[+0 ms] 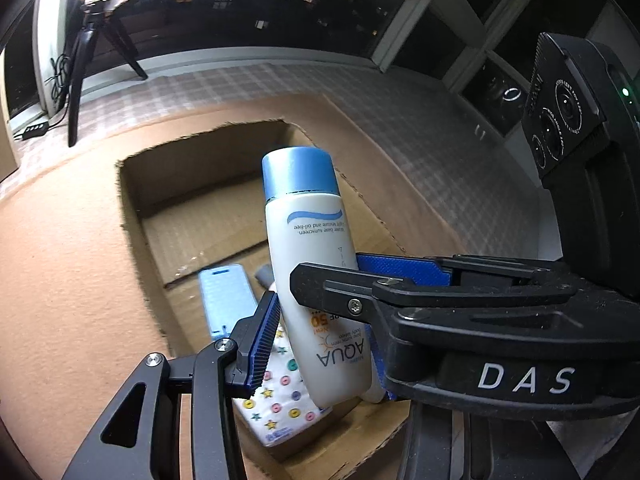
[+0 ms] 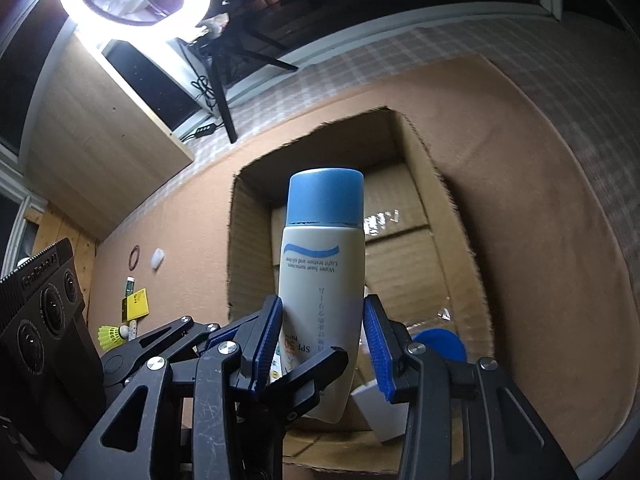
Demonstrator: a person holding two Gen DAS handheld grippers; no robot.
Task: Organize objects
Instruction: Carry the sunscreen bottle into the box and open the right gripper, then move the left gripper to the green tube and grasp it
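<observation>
Both black, blue-padded grippers, left (image 1: 316, 312) and right (image 2: 324, 340), clamp one white blue-capped sunscreen bottle (image 1: 308, 240) over the part-filled brown cardboard box (image 1: 132, 200), with table clutter seemingly left.

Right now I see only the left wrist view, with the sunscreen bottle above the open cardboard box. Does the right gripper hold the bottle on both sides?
Observer: Yes. In the right wrist view, both blue pads of the right gripper press the sides of the sunscreen bottle.
Operator: Is something in the box that the bottle hides from me?
Observer: A round blue object lies there, beside a white carton.
Operator: And outside the box?
Observer: A yellow shuttlecock and a yellow notepad lie left of the cardboard box.
</observation>
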